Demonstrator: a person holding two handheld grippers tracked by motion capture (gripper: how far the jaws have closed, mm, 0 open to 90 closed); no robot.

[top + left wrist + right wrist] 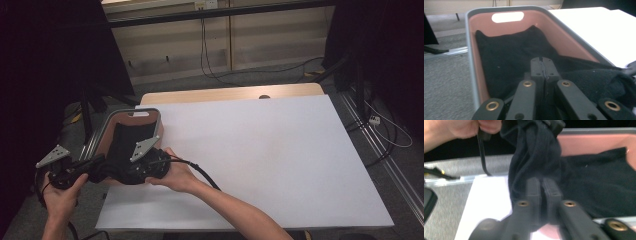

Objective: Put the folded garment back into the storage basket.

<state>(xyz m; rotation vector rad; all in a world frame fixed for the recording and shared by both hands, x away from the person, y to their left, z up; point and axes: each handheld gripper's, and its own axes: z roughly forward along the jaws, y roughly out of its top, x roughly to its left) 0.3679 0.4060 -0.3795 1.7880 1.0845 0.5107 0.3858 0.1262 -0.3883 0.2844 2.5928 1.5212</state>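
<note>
A pink basket with a grey rim [159, 117] stands at the table's left edge with a black cloth [127, 137] in it. Both grippers meet at the basket's near end. My left gripper [111, 172] comes in from the left, my right gripper [127, 175] from the right. In the left gripper view my left gripper [541, 67] has its jaws pressed together on the black cloth [509, 57] above the basket [470, 50]. In the right gripper view my right gripper [541, 192] pinches a bunched fold of the cloth [536, 152], which hangs from above. The rest lies in the basket [594, 143].
A white sheet [260, 150] covers the table, with a wooden edge [225, 94] at the back. Dark curtains stand at both sides. Cables [385, 130] and a rail [380, 155] lie on the floor to the right. A hand [454, 130] holds the left gripper.
</note>
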